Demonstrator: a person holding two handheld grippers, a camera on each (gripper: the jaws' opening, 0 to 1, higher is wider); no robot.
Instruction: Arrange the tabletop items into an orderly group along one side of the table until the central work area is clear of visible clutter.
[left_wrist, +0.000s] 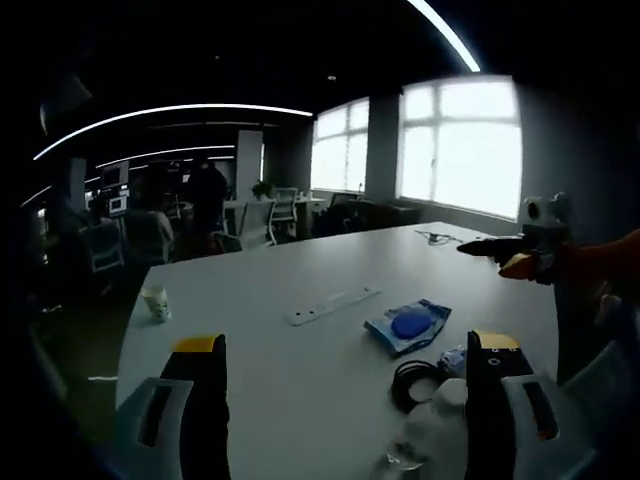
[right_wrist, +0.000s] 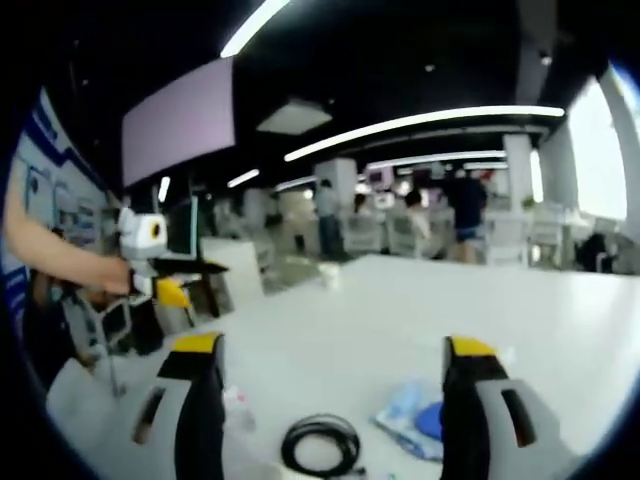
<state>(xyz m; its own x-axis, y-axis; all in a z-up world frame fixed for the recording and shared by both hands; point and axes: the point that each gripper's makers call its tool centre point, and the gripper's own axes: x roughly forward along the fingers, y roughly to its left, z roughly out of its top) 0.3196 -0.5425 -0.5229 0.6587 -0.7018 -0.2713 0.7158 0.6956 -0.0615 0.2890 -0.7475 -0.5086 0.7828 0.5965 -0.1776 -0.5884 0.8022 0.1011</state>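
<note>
Hovering wide open, empty: left tool (left_wrist: 345, 375), right tool (right_wrist: 330, 375) above tabletop (left_wrist: 300, 270). Left gripper view adds power strip (left_wrist: 335, 306), paper cup (left_wrist: 156, 302).

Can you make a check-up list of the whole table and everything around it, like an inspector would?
Surface: white table, mostly bare.
Job's things: blue packet, black coiled cable, white strip, paper cup near the far edge, clear bottle by the coil.
Clutter: small dark item at the far end, too small to name.
Grippers: left gripper jaws apart, holding nothing; right gripper jaws apart, holding nothing.
Cables: the one coil, lying loose.
Surroundings: office with chairs, bright windows, people standing far off.
</note>
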